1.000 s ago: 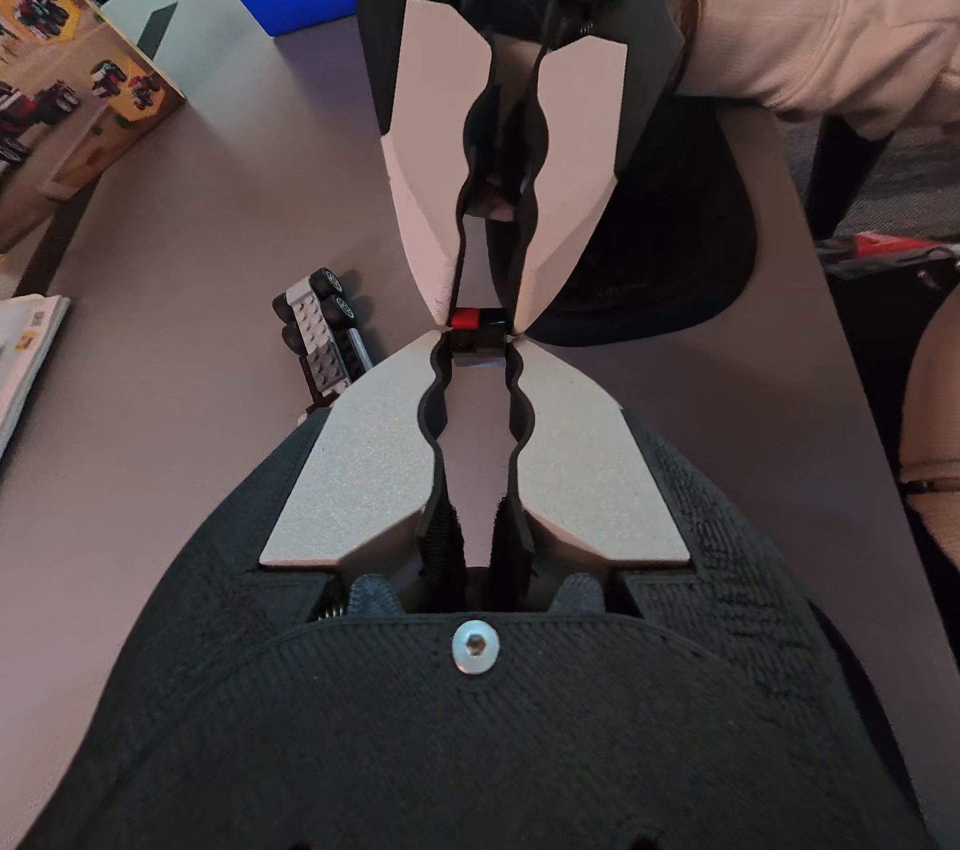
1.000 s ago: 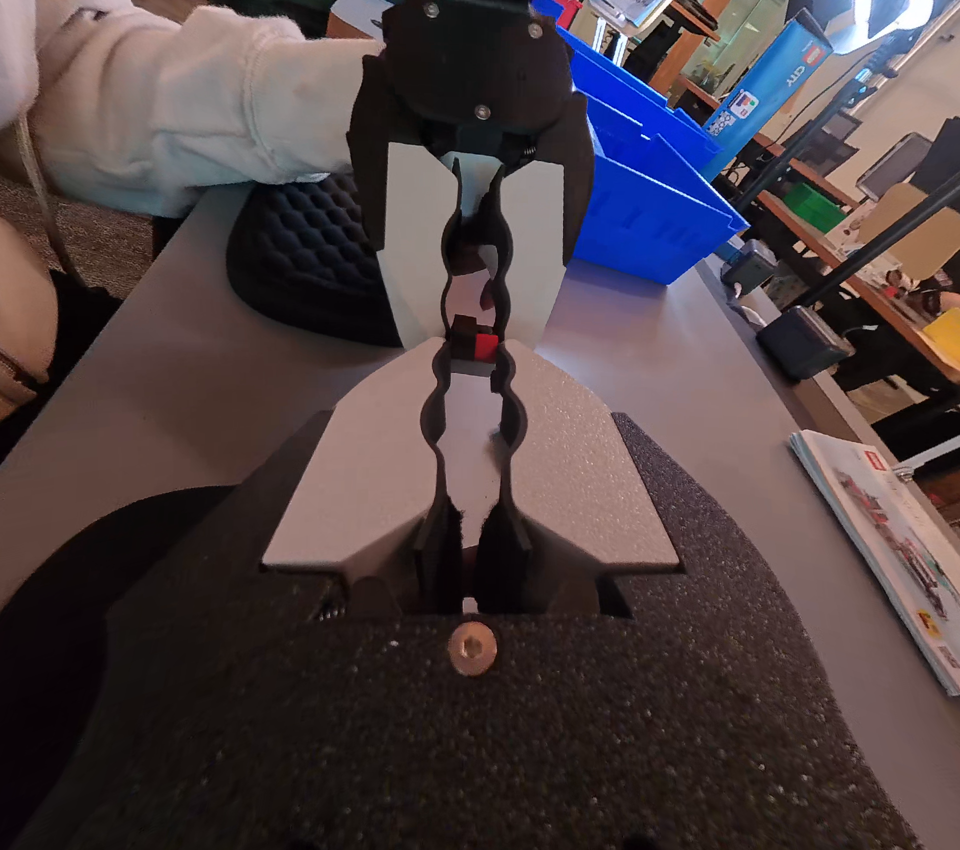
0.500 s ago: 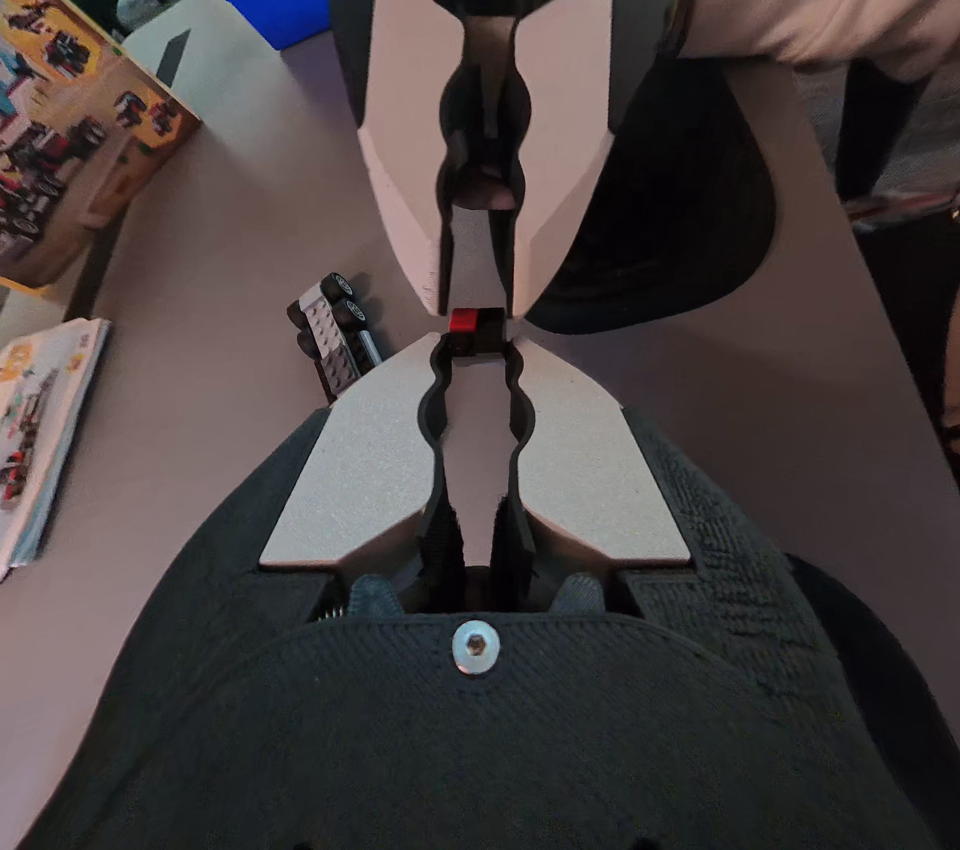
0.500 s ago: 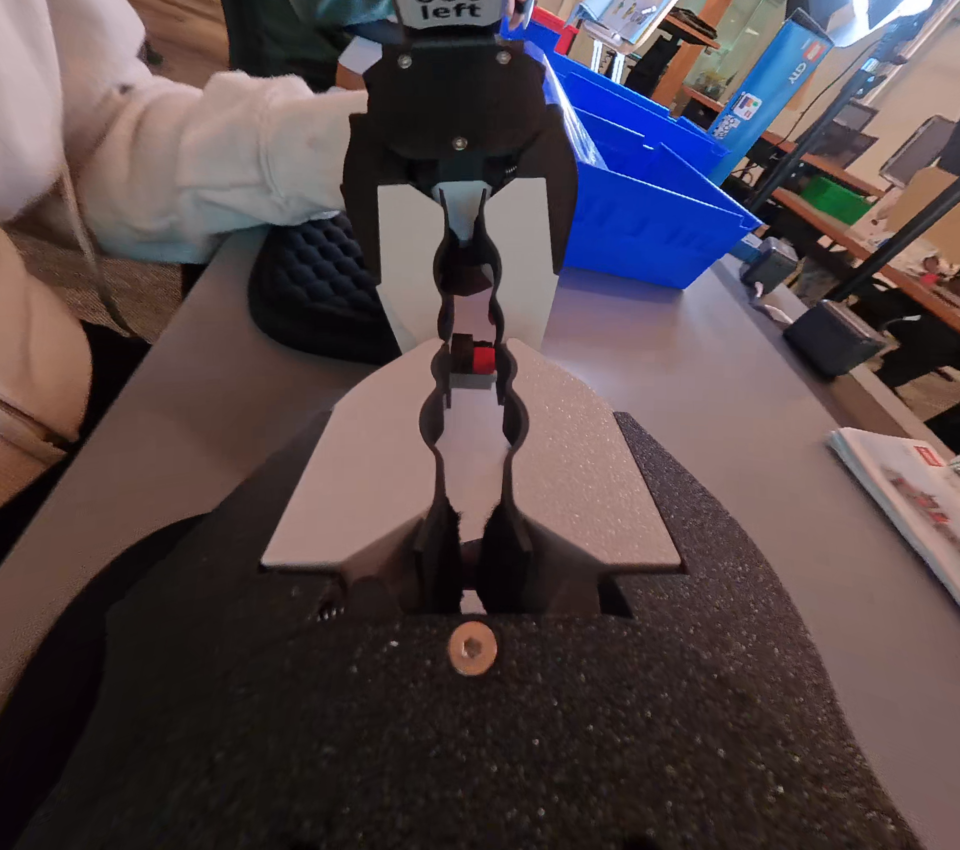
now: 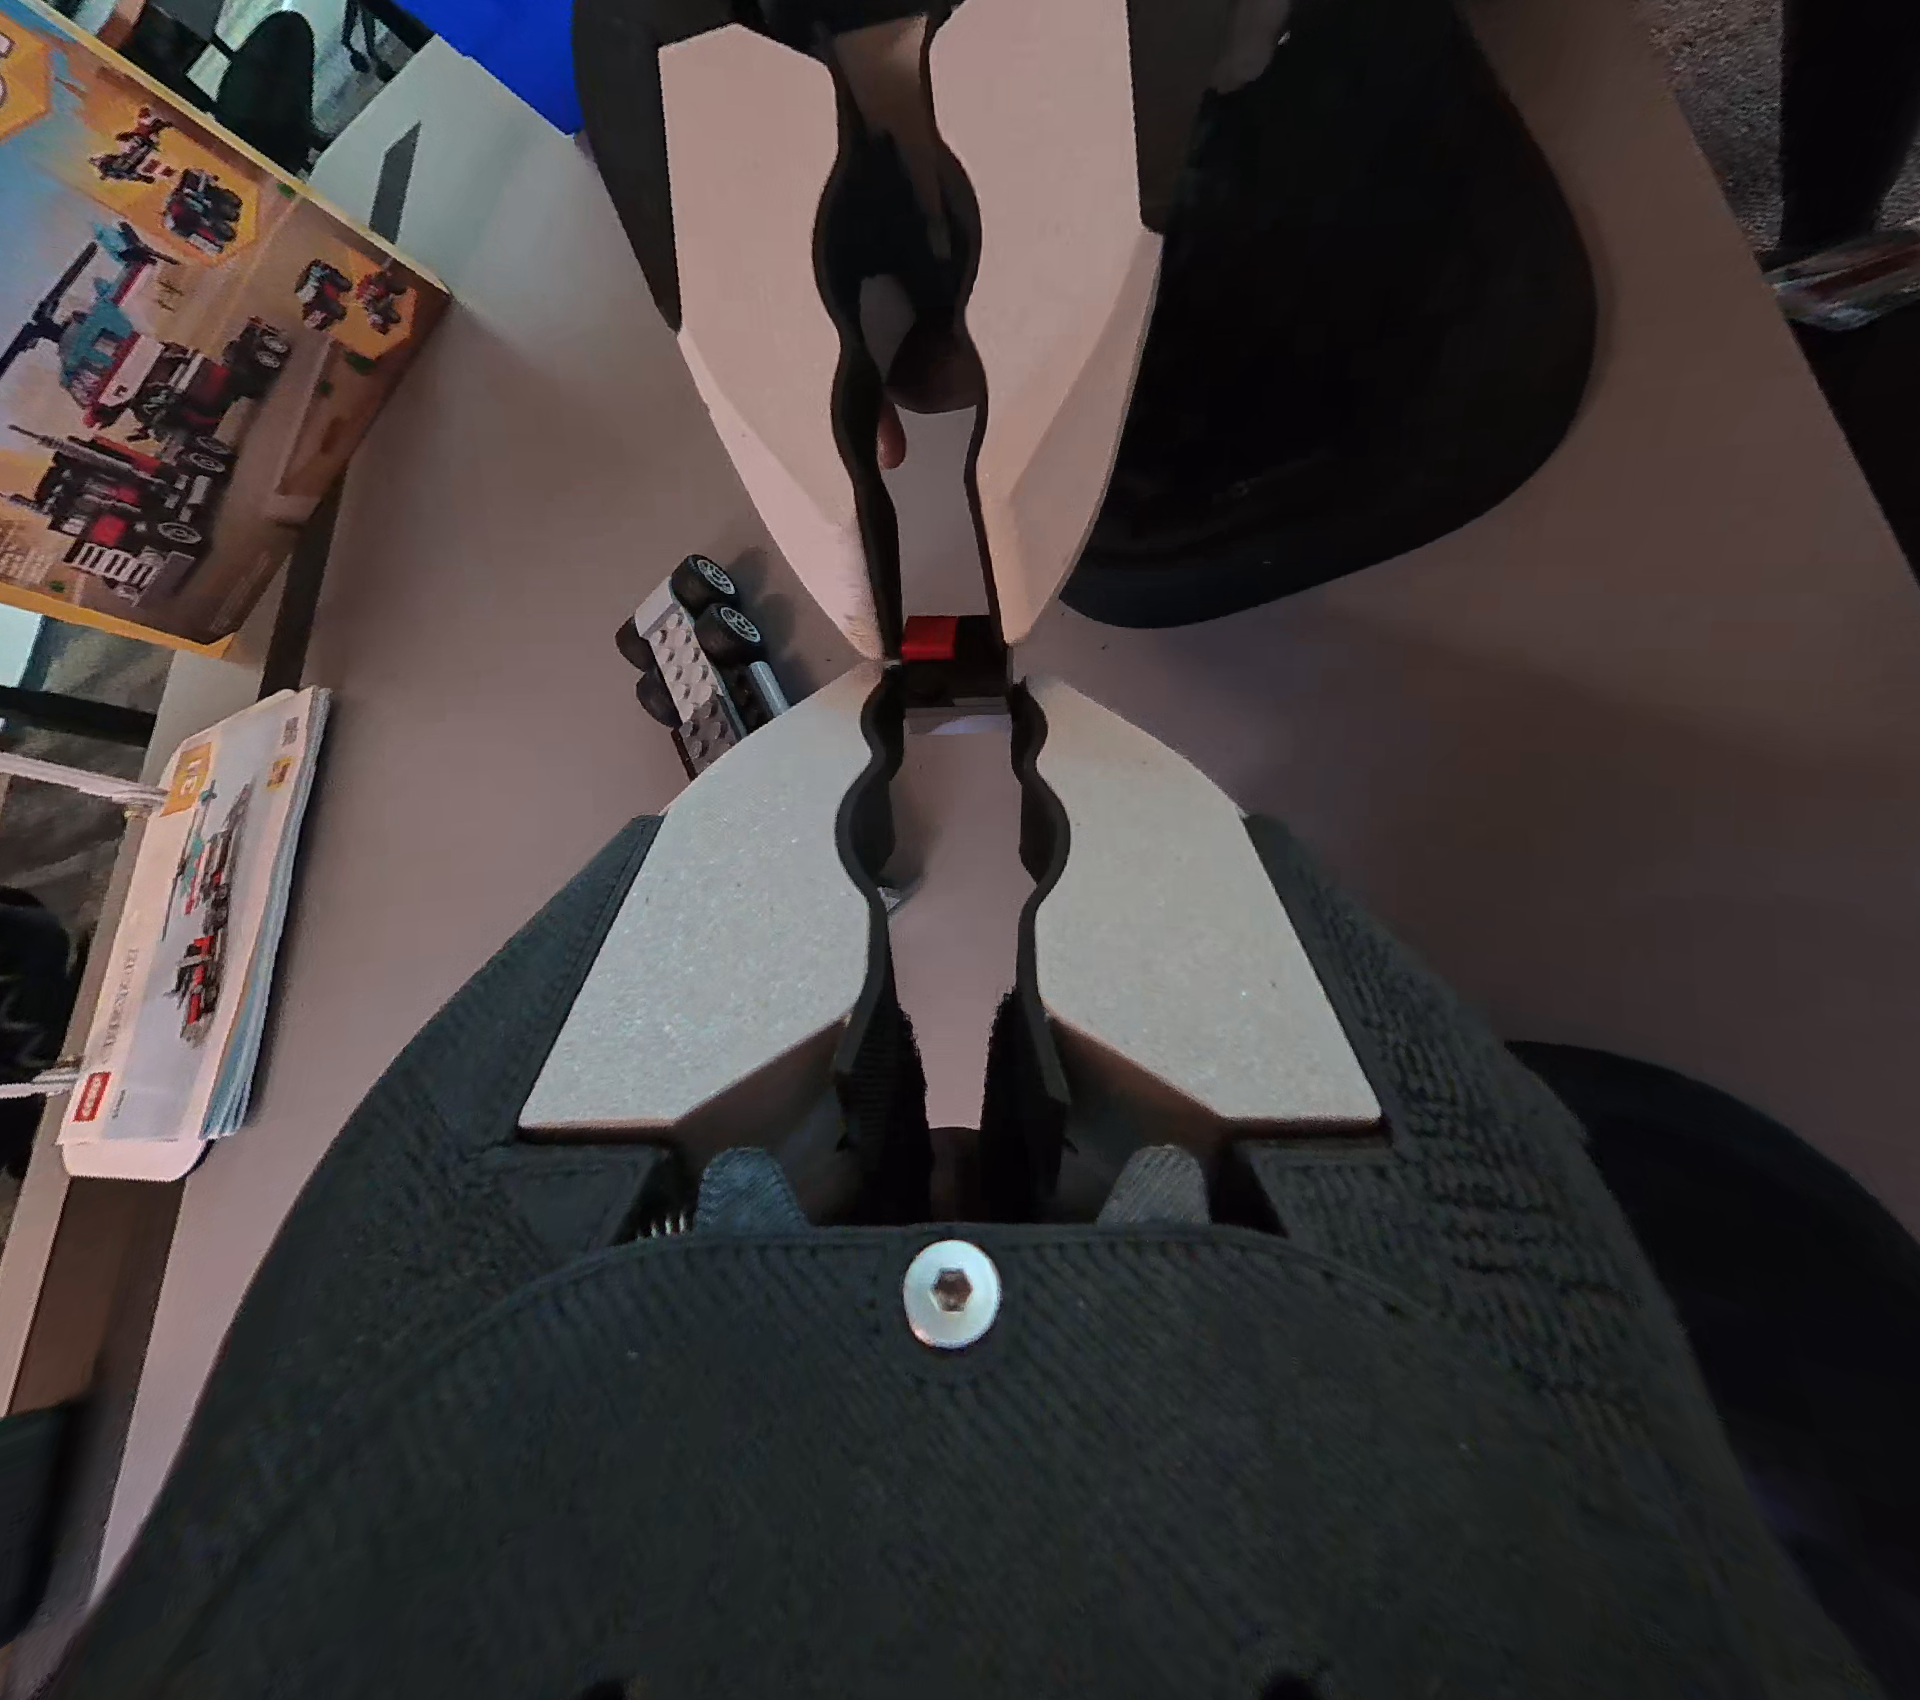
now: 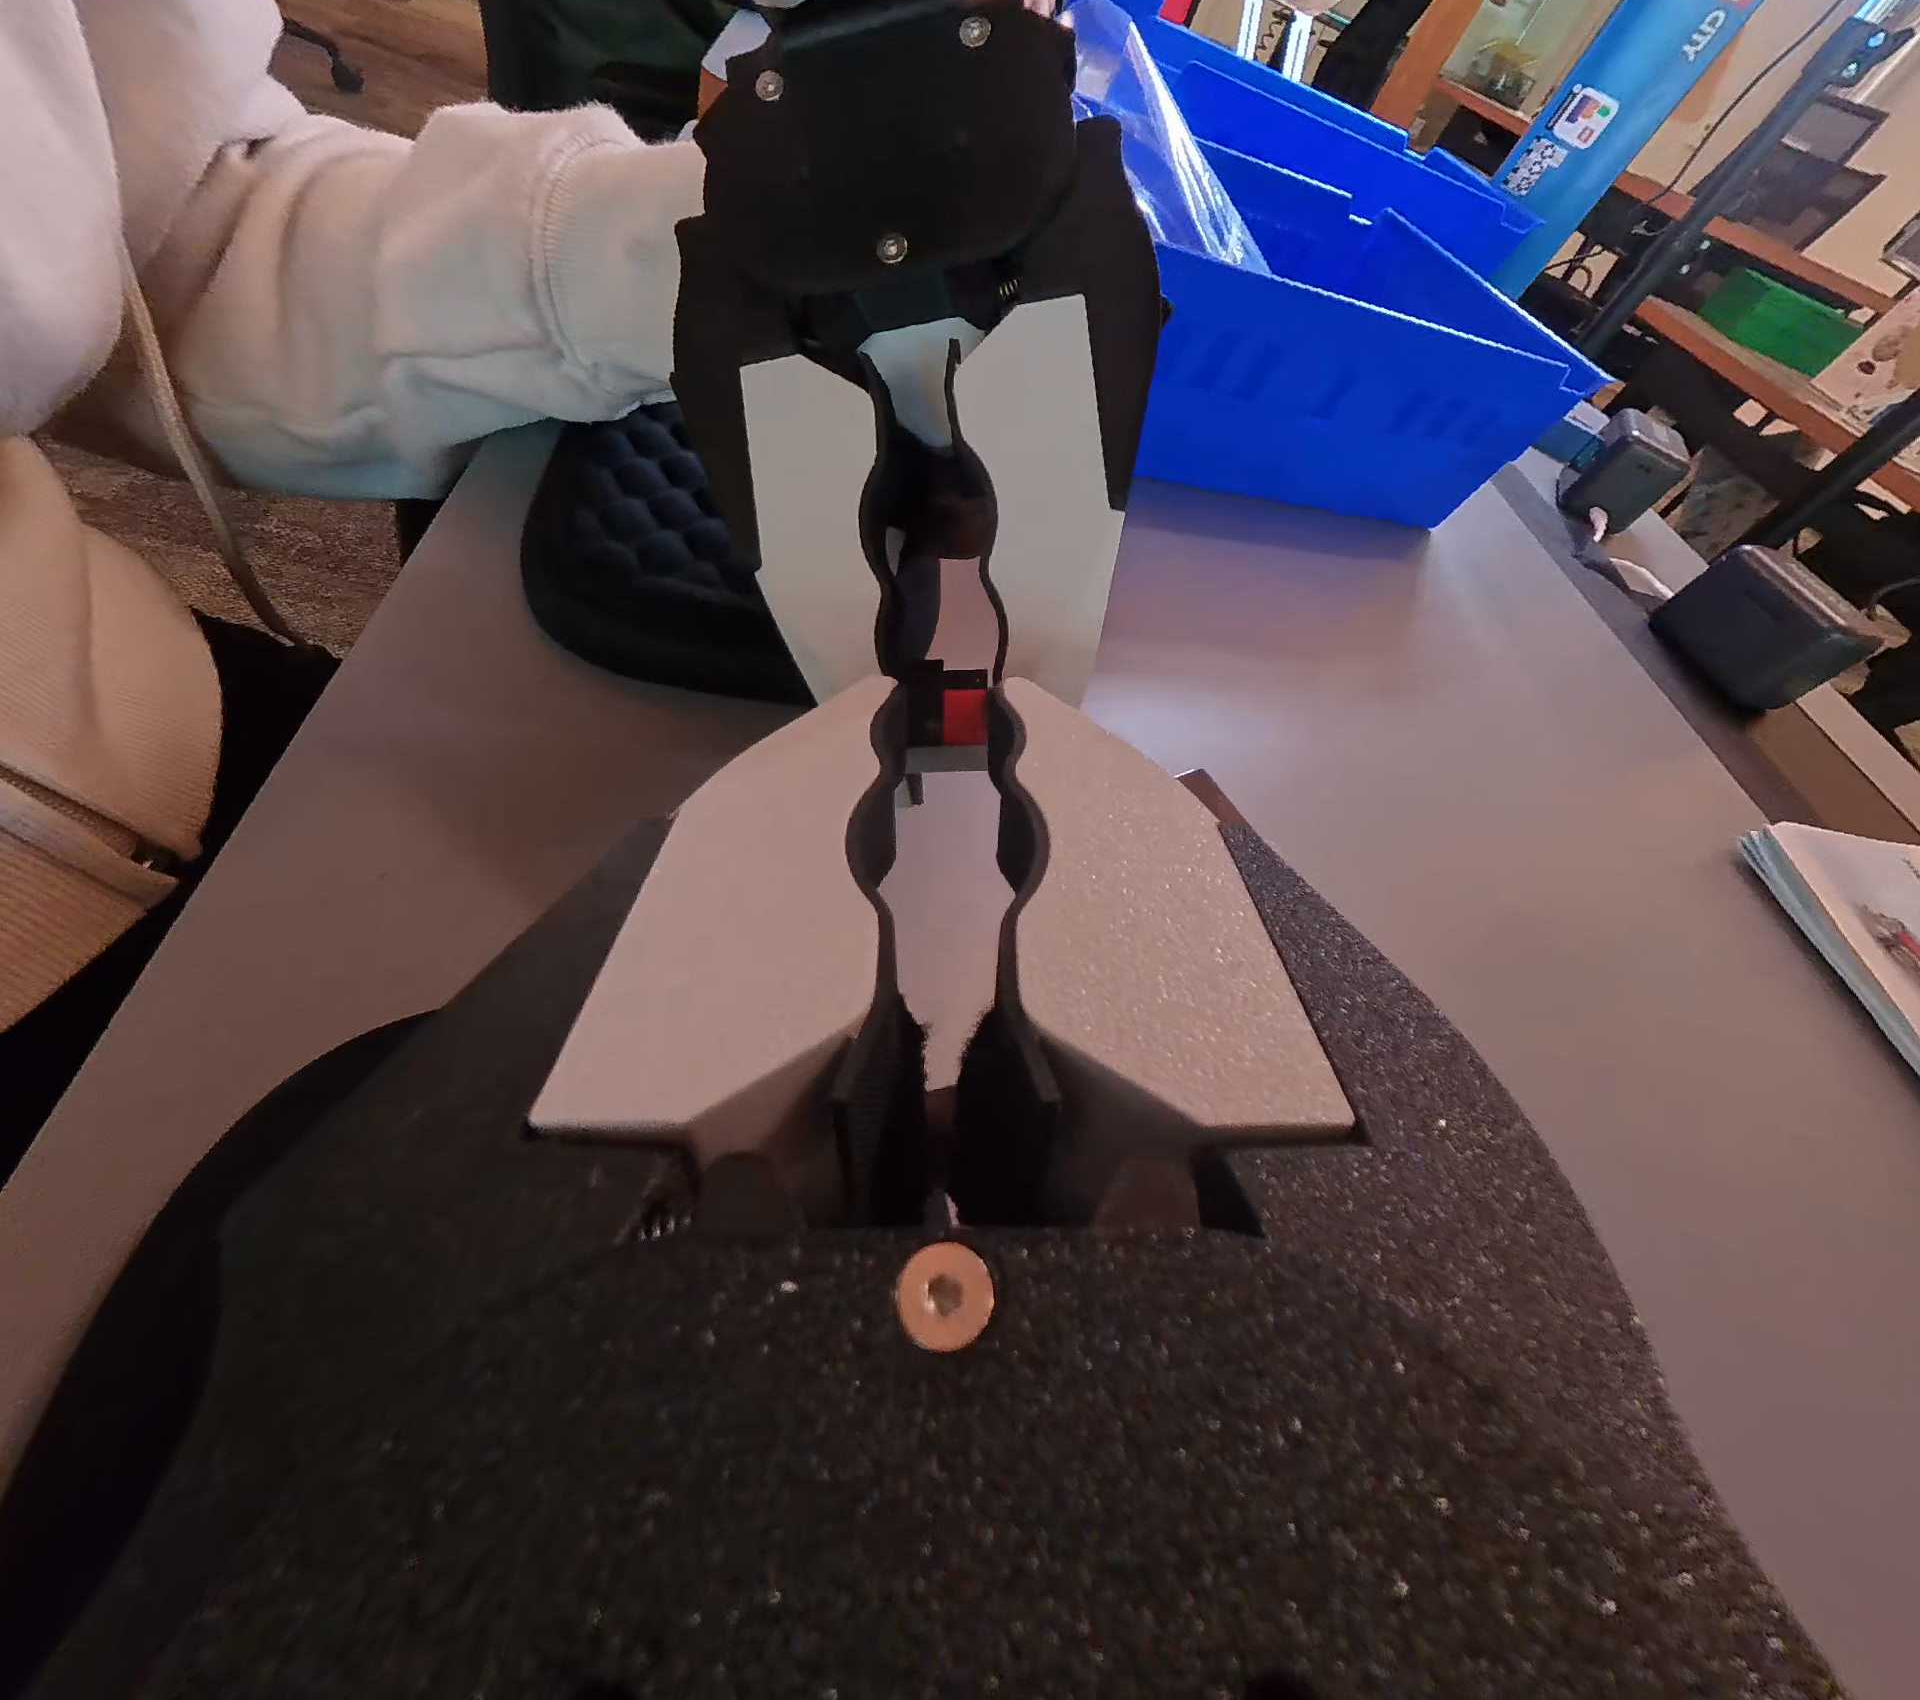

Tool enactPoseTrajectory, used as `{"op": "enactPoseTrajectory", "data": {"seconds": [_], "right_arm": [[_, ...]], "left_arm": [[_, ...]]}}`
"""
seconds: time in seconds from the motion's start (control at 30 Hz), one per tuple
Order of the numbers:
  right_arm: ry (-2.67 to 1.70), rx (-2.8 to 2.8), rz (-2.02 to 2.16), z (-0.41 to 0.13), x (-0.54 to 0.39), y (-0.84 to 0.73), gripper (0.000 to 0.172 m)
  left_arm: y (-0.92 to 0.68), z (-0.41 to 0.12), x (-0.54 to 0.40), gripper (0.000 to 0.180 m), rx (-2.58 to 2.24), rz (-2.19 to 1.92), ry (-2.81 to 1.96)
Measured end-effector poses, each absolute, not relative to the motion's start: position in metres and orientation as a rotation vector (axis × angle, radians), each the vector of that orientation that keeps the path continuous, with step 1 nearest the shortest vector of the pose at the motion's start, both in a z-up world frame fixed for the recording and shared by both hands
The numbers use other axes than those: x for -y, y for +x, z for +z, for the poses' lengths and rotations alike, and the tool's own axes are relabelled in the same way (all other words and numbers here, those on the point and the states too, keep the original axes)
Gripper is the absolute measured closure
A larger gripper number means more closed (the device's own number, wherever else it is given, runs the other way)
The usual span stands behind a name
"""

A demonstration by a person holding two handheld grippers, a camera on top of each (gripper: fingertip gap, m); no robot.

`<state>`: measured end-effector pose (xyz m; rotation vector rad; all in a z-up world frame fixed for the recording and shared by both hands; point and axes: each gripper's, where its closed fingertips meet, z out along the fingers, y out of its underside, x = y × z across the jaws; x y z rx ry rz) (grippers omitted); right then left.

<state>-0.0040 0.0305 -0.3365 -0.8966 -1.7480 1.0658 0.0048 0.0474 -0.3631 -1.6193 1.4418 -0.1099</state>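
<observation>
A small red, black and grey brick assembly [image 5: 951,663] hangs above the grey table [image 5: 1455,767], between two grippers that meet tip to tip. My left gripper [image 5: 953,689] is shut on its grey lower part. My right gripper [image 6: 945,705] is shut on the red and black part [image 6: 961,715]. The right gripper also shows in the left wrist view [image 5: 940,632], coming in from the top. The left gripper also shows in the right wrist view [image 6: 940,663], coming in from the top and held by a hand in a white sleeve [image 6: 416,300].
A grey wheeled brick chassis [image 5: 696,663] lies on the table left of the fingertips. A picture box [image 5: 156,362] and a booklet [image 5: 187,912] lie further left. A blue bin [image 6: 1330,362] stands behind, with a black padded rest [image 6: 644,549] and black devices [image 6: 1756,632] nearby. Less than 4 cm separates the two grippers' tips.
Both grippers have stayed tip to tip on the assembly. The joined pair has shifted and tilted a little over the table. The right fingers have drawn slightly closer together on the piece.
</observation>
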Motion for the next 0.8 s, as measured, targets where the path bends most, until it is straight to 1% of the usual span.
{"op": "enactPoseTrajectory", "data": {"seconds": [0.27,0.6,0.8], "right_arm": [[-0.883,1.717,1.054,-0.33,-0.03,-0.006,0.158],[-0.783,1.709,0.873,-0.332,-0.039,-0.008,0.158],[-0.697,1.58,0.882,-0.318,-0.047,-0.002,0.16]], "left_arm": [[0.004,-0.357,-0.048,0.16,-1.41,-0.112,-1.588],[0.006,-0.36,-0.058,0.16,-1.307,-0.198,-1.617],[0.012,-0.348,-0.068,0.161,-1.224,-0.206,-1.599]]}}
